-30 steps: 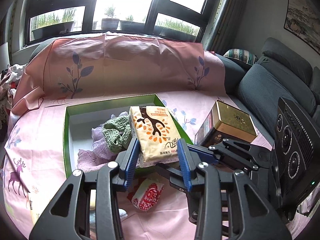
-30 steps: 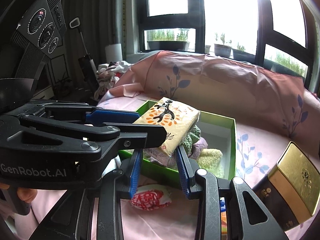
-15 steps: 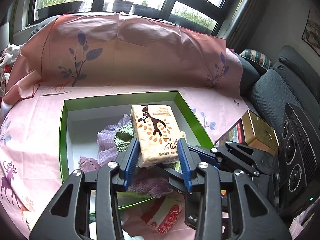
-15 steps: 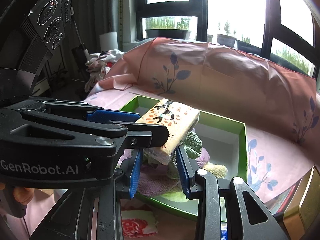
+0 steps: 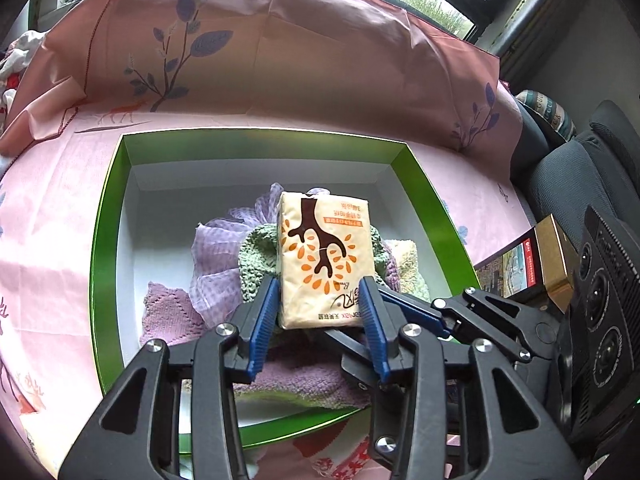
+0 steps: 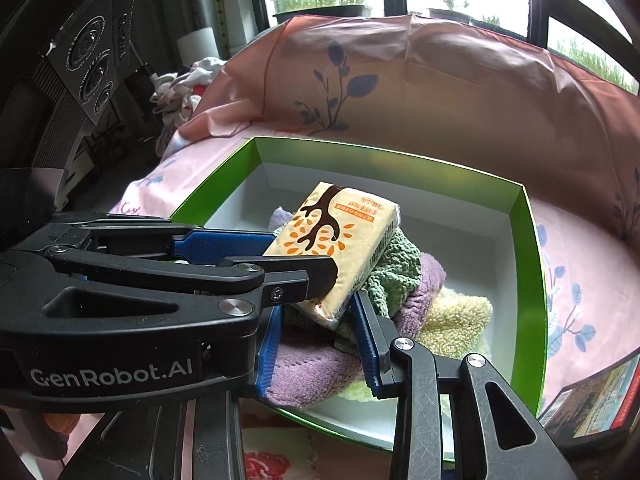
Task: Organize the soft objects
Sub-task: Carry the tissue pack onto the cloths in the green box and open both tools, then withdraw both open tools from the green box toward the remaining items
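A cream tissue pack with a brown tree print sits low over a pile of cloths inside the green box. My left gripper has its blue pads against the pack's two sides at the near end, and its jaws are opening. In the right wrist view, my right gripper is shut on the near bottom corner of the same tissue pack. The left gripper's fingers reach in from the left. Under the pack lie a green knit cloth, a purple towel and a yellow fluffy cloth.
The box has a white floor, bare at the far end and left. It stands on a pink printed sheet. A gold-lidded tin sits to the right. A red-and-white packet lies by the box's near rim. Dark sofa cushions rise beyond the tin.
Both grippers have carried the tissue pack forward and down, from above the box's near rim to low over the cloth pile. The box now fills both views.
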Motion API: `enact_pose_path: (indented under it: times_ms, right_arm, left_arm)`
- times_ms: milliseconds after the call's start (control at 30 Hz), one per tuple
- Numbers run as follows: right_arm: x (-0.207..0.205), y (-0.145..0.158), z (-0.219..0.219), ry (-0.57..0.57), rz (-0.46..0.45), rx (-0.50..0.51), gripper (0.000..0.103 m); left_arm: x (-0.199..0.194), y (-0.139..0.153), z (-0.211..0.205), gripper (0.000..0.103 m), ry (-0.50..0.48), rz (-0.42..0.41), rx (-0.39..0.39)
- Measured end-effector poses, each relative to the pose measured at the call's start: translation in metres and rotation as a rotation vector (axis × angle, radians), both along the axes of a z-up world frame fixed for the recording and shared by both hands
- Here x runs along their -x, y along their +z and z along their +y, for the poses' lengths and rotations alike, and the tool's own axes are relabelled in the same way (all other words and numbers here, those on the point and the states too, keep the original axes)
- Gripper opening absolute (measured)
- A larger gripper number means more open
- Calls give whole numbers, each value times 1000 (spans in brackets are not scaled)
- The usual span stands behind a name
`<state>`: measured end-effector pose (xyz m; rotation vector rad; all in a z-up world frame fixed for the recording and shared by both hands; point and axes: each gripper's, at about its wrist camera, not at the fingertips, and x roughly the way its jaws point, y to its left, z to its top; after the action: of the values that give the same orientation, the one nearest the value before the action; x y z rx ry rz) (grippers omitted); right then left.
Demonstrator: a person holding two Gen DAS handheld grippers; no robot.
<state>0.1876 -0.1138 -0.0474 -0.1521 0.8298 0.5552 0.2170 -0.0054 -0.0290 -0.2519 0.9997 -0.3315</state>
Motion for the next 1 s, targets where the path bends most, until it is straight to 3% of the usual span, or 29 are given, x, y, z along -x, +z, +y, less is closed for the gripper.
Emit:
enact_pose_path:
  times_ms: [233, 367, 500, 600, 1000]
  right_arm:
    - [15, 10, -9, -38, -18, 12, 37]
    - [28, 20, -21, -73, -46, 24, 54]
    - [45, 28, -35, -105, -64, 22, 57]
    - [59, 33, -44, -141, -87, 35, 70]
    - [116, 53, -78, -198, -132, -34, 74]
  left_arm:
    - [12, 10, -3, 74, 30, -9, -49]
    - [25, 16, -2, 82, 43, -14, -86]
    - [41, 24, -1, 87, 70, -34, -130]
    - [55, 30, 0, 102, 90, -46, -159]
    - [112, 62, -7, 102, 120, -152, -191]
